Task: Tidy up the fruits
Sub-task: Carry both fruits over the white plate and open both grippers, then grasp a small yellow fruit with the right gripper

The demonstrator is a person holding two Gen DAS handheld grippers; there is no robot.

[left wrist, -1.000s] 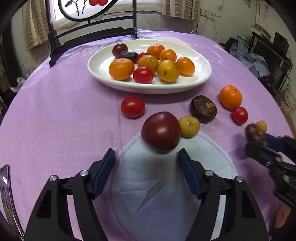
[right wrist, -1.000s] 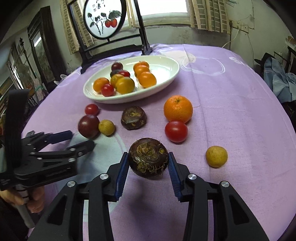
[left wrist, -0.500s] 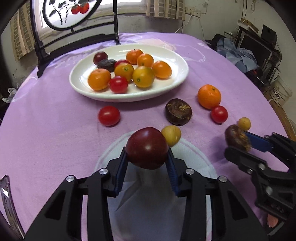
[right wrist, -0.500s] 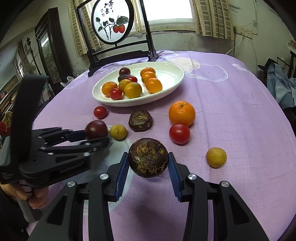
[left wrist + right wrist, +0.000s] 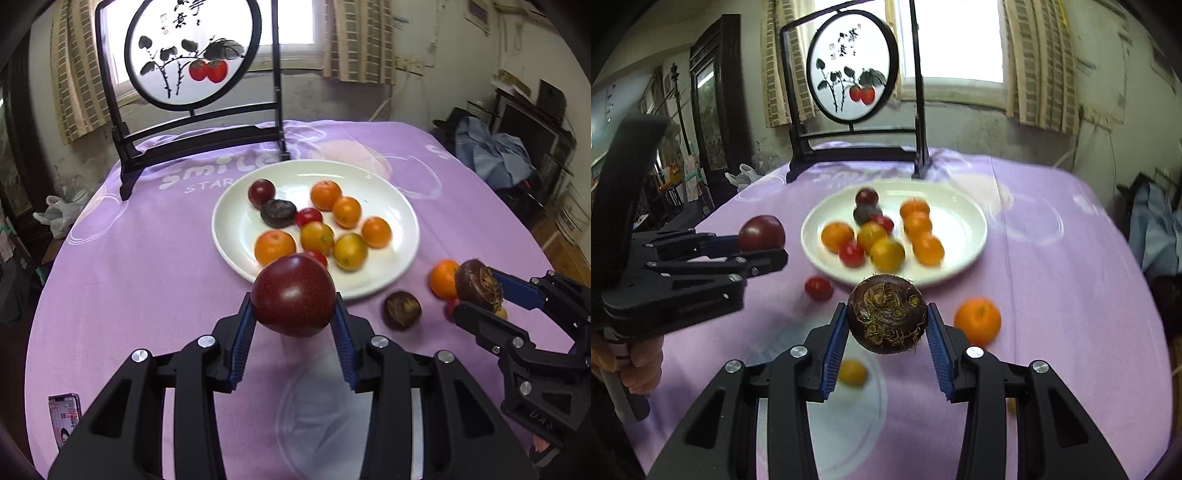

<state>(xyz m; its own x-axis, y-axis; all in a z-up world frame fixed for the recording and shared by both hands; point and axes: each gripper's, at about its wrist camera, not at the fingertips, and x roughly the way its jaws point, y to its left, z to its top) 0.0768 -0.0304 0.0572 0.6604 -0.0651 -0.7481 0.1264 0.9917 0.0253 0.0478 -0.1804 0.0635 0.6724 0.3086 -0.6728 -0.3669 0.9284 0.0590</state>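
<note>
My left gripper (image 5: 293, 321) is shut on a dark red plum (image 5: 293, 295) and holds it above the table, in front of the white plate (image 5: 236, 229). It also shows at the left of the right wrist view (image 5: 764, 247). My right gripper (image 5: 886, 332) is shut on a brown water chestnut (image 5: 886, 317), lifted off the cloth; it also shows at the right of the left wrist view (image 5: 476, 295). The plate (image 5: 964, 218) holds several oranges, tomatoes and dark fruits.
On the purple cloth lie a loose water chestnut (image 5: 402, 309), an orange (image 5: 977, 320), a red tomato (image 5: 818, 288) and a small yellow fruit (image 5: 851, 372). A black-framed round screen (image 5: 192, 55) stands behind the plate. A phone (image 5: 64, 415) lies near left.
My left gripper closed on the plum and lifted it up toward the plate. My right gripper rose with the water chestnut and moved forward.
</note>
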